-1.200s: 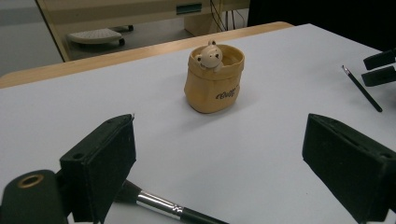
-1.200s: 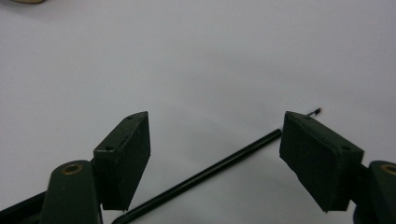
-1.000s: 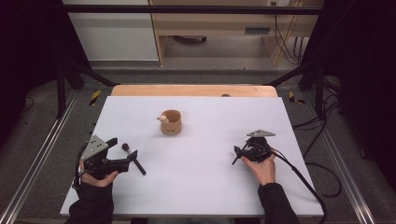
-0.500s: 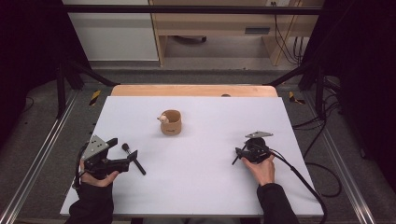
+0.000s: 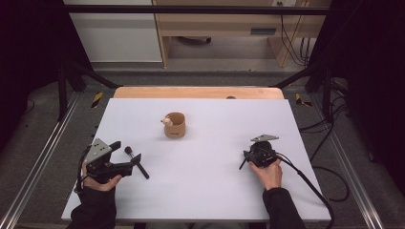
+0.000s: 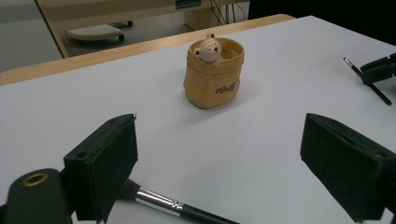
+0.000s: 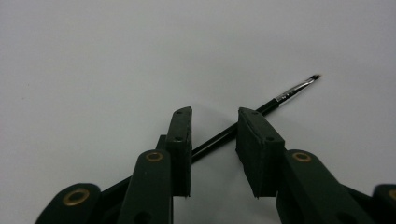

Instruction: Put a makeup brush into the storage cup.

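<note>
We are closing our right gripper (image 7: 214,154) on the thin brush (image 7: 261,108), at four o'clock from the cup (image 5: 175,125); pads not yet pressing. Left gripper (image 6: 233,172) gapes over the thick brush (image 6: 159,201). Next: squeeze, lift.

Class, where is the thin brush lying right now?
High view: the thin brush lies on the white table at right, between the right claw jaws, which have been closing.

Matt black rubbery pads (image 7: 181,140) either side of a thin glossy black brush (image 7: 261,109) with shiny metal collar, smooth matt white table (image 5: 215,143) with pale wood edge, glazed tan ceramic pot (image 6: 214,74) beyond the left pads (image 6: 109,163).
</note>
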The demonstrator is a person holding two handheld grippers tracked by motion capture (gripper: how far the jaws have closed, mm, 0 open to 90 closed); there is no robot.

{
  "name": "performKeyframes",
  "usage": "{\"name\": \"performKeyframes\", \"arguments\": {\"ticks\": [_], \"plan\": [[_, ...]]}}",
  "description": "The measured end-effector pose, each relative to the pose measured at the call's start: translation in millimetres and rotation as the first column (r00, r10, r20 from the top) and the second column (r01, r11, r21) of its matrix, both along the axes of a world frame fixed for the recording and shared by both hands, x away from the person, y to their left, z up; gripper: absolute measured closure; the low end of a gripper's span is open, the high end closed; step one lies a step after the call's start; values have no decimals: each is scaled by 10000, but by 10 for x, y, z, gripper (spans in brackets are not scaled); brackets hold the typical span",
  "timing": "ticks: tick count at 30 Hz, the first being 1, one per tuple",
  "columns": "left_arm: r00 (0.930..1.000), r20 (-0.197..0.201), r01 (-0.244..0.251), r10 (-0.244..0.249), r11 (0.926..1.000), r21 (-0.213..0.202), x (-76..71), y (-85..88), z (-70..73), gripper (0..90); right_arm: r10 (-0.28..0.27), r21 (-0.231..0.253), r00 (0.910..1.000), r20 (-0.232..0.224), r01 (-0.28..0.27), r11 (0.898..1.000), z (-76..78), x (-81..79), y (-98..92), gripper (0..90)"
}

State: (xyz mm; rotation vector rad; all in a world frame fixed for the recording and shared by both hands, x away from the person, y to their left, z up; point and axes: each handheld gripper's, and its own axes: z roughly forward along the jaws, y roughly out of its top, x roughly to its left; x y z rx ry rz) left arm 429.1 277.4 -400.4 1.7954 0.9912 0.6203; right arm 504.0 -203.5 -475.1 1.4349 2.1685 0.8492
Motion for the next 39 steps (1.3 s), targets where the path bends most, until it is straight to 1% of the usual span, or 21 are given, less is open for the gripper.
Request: {"name": "performKeyframes", "arguments": {"ticks": [4,6,8,10,12,14,17,19,23,26,30,32,34,39], "plan": [[10000,14,21,-21,10000,17,-1,-9,-1,101,68,-39,10000,2,-68,10000,5,-4,-1,698],[10000,2,27,-27,10000,24,-1,-10,-2,102,181,-61,9998,51,-180,9998,16,-9,-9,731],[10000,11,20,-20,10000,27,-1,-7,-2,102,149,-104,9999,20,-148,9998,20,-12,-6,737],[10000,17,16,-16,10000,23,-2,-8,-1,104,172,-146,9999,8,-172,9997,30,-17,-9,762],[10000,17,21,-22,10000,17,-3,-10,-1,104,79,-40,9999,-85,-79,10000,36,-21,-5,755],[10000,21,25,-26,10000,28,-4,-13,-1,104,9,-268,10000,-35,-10,9996,20,-17,-5,705],[10000,18,27,-27,10000,30,-2,-12,-2,105,-159,-229,9999,-63,157,9996,13,-17,3,698],[10000,6,31,-31,10000,21,-2,-13,-2,105,-143,-270,9999,-12,143,9995,10,-17,2,698],[10000,-7,49,-49,10000,34,-4,-20,-3,105,-122,-225,9999,3,122,9997,8,-23,8,720],[10000,-7,53,-53,10000,41,-4,-20,-3,106,5,-200,10000,-53,-6,9998,10,-19,4,765],[10000,-11,58,-58,10000,45,-4,-20,-3,106,66,-181,9999,-157,-68,9998,20,-21,2,794],[10000,-12,57,-57,10000,54,-4,-21,-4,106,166,-255,9997,-150,-170,9995,23,-22,-7,813],[10000,-10,57,-57,10000,48,-4,-21,-3,106,149,-278,9997,-185,-154,9995,36,-26,-10,834],[10000,-7,60,-60,10000,77,-3,-23,-6,106,183,-375,9996,-207,-191,9991,40,-21,-26,841]]}}
